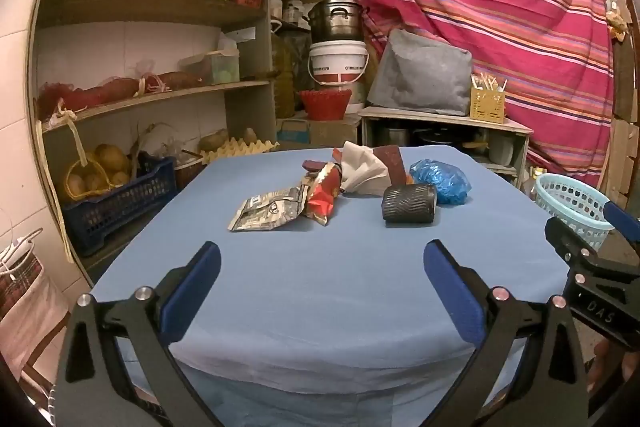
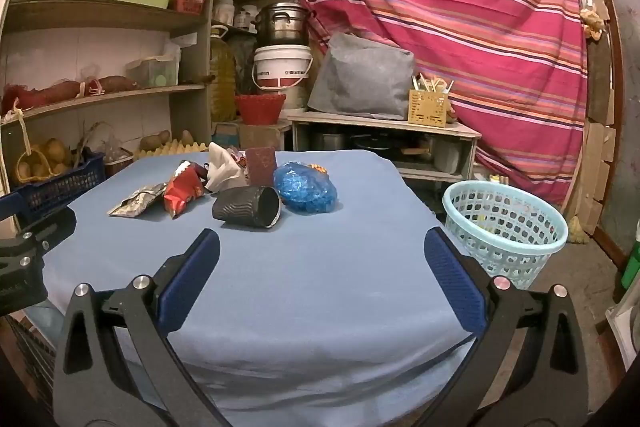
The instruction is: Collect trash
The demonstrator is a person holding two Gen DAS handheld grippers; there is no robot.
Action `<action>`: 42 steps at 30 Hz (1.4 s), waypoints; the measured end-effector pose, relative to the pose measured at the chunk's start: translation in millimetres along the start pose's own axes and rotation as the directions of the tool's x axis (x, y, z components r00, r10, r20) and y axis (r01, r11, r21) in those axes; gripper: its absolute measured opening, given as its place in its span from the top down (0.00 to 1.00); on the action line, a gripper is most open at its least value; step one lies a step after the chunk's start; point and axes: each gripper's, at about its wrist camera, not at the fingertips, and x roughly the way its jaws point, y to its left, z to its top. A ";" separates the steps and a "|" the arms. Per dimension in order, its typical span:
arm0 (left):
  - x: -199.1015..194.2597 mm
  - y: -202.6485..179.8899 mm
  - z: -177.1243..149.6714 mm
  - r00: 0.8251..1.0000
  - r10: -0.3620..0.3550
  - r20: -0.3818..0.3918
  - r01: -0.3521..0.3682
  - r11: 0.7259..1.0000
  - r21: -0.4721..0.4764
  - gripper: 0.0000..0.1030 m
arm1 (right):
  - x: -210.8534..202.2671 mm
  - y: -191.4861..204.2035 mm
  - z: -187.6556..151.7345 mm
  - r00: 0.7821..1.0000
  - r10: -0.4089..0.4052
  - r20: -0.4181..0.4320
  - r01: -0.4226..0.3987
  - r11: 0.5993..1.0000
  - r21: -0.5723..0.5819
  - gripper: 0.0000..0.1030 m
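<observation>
We are holding both the left gripper (image 1: pixel 320 283) and right gripper (image 2: pixel 320 279) with jaws apart, empty. The trash is lying at twelve o'clock on the blue table (image 1: pixel 320 307): the black cup (image 2: pixel 248 206) looks light and crushable, so we are judging its ribbed wall the best hold. Only the right view is showing its open mouth and the whole basket (image 2: pixel 505 227) at three o'clock.

A white bucket (image 2: pixel 282 67) is standing at the back of the room. A steel pot (image 2: pixel 281 23) is sitting on top of it, a red basket (image 2: pixel 260 108) is resting just in front, and a grey cushion (image 2: pixel 362 83) is leaning just beside it, before the striped cloth (image 2: pixel 460 7).
</observation>
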 end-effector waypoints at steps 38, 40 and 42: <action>0.5 5.6 -3.0 1.000 -0.009 -0.004 0.009 1.000 -0.012 0.04 | -3.4 -3.1 0.2 1.000 -0.003 0.002 0.003 1.000 -0.010 0.04; 0.6 5.7 -3.0 1.000 -0.010 -0.004 0.009 1.000 -0.011 0.04 | -3.3 -2.6 0.2 1.000 -0.004 0.001 0.004 1.000 -0.012 0.04; 0.6 6.0 -3.1 1.000 -0.010 -0.006 0.010 1.000 -0.011 0.04 | -2.6 -2.4 -0.4 1.000 -0.004 0.004 0.004 1.000 -0.012 0.04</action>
